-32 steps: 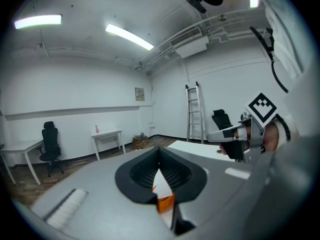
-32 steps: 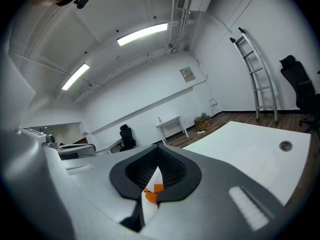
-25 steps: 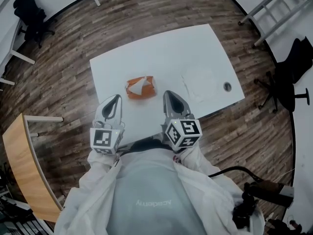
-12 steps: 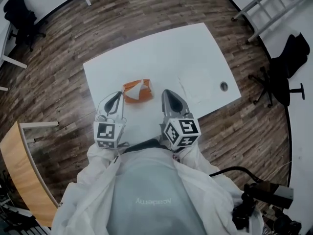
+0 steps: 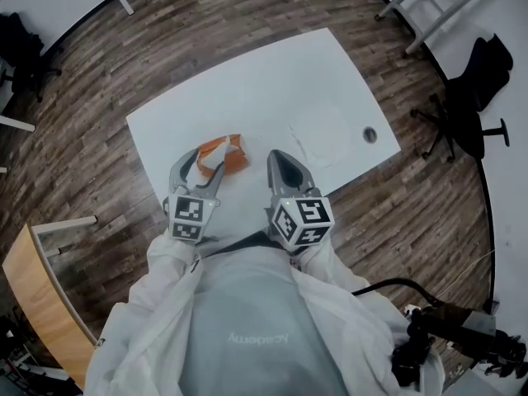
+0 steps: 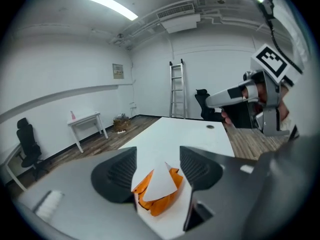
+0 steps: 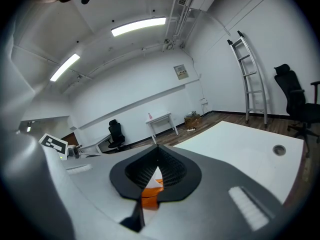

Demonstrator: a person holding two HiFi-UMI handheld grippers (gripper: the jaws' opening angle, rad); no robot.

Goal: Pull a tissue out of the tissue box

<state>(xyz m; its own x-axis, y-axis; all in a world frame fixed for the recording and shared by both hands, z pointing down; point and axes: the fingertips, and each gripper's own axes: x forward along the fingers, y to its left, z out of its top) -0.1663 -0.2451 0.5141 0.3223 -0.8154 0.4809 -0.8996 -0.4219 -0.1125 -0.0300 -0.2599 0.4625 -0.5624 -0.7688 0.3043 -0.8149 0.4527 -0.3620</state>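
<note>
So the orange tissue box (image 5: pixel 224 152) is sitting on the white table (image 5: pixel 272 81), with a white tissue (image 6: pixel 162 181) poking up out of its top. The left gripper (image 5: pixel 205 165) is right at the box, and its jaws are spreading open. The tissue shows in the gap between them, but neither pad is touching it. The right gripper (image 5: pixel 275 156) hangs just beside the box, jaws pressed together on nothing.

Tissue box (image 5: pixel 223 153) on the near left part of the table (image 5: pixel 272 73).
The left gripper (image 5: pixel 201 165), its jaws opening, has the box's near end between them. The right gripper (image 5: pixel 285 158) hangs just right of the box. Further right lies a loose tissue (image 5: pixel 320 135), then a hole (image 5: pixel 370 134) by the table's right edge.
</note>
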